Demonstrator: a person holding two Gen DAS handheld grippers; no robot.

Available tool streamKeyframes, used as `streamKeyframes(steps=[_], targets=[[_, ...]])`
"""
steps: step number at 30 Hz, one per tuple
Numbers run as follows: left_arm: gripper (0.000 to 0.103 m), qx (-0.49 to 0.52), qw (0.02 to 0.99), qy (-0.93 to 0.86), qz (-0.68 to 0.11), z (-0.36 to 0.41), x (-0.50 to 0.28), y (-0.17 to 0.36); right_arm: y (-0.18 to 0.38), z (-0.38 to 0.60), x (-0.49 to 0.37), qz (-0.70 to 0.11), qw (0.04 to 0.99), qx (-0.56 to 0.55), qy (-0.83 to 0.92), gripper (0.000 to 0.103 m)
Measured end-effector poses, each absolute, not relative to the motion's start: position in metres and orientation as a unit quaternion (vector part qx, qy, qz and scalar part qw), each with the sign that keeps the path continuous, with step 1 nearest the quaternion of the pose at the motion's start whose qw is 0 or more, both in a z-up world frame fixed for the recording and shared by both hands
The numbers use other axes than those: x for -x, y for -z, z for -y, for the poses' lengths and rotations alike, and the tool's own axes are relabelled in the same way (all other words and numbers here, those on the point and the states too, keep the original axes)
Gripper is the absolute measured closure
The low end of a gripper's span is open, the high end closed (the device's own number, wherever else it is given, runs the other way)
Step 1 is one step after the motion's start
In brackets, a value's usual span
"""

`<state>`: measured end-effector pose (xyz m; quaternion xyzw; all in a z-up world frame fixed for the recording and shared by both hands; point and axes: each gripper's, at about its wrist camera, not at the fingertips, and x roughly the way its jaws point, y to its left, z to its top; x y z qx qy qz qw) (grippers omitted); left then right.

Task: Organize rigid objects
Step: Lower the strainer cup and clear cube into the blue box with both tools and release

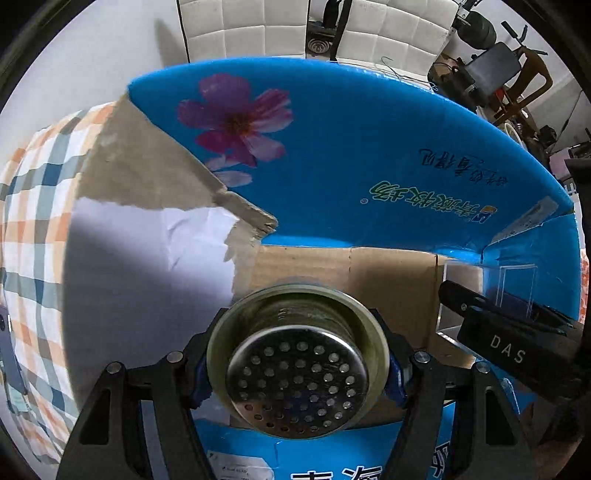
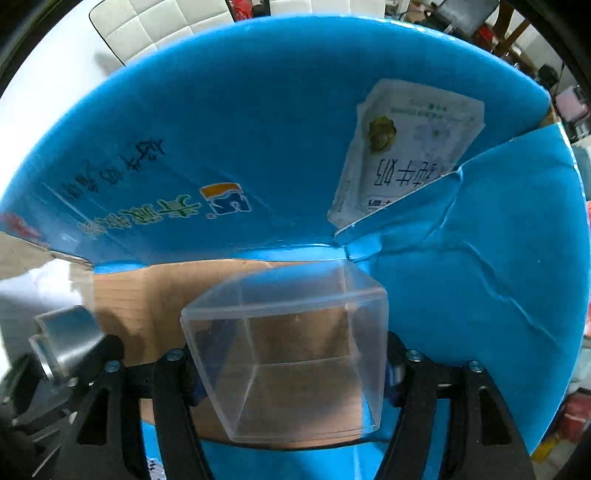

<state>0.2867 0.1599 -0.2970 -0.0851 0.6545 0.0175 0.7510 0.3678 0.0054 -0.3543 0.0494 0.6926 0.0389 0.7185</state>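
My left gripper [image 1: 297, 363] is shut on a round metal strainer [image 1: 297, 373] with a perforated base, held over the open blue cardboard box [image 1: 332, 155]. My right gripper [image 2: 291, 363] is shut on a clear plastic square container [image 2: 288, 350], held inside the same box [image 2: 258, 147] above its brown floor [image 2: 155, 295]. In the left wrist view the clear container [image 1: 491, 284] and the black right gripper body marked DAS [image 1: 506, 350] show at the right. In the right wrist view the strainer's metal edge [image 2: 66, 332] shows at the left.
A torn brown flap [image 1: 147, 173] and white paper [image 1: 147, 266] lie at the box's left. A checked cloth [image 1: 33, 229] covers the surface on the left. A white milk label [image 2: 406, 155] is on the box's far wall. White padded chairs [image 1: 229, 26] stand behind.
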Motion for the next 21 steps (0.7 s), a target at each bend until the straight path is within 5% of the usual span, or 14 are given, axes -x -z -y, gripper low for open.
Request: streamKeyframes(steps=[11, 21], targets=[[0.034, 0.149, 0.733, 0.036, -0.663, -0.147, -0.297, 0.302, 0.325, 0.011, -0.379, -0.703, 0.711, -0.030, 0.005, 0.010], [0.034, 0.166, 0.722, 0.056, -0.669, -0.135, -0.313, 0.312, 0.315, 0.024, -0.392, -0.711, 0.701, -0.056, -0.003, 0.010]])
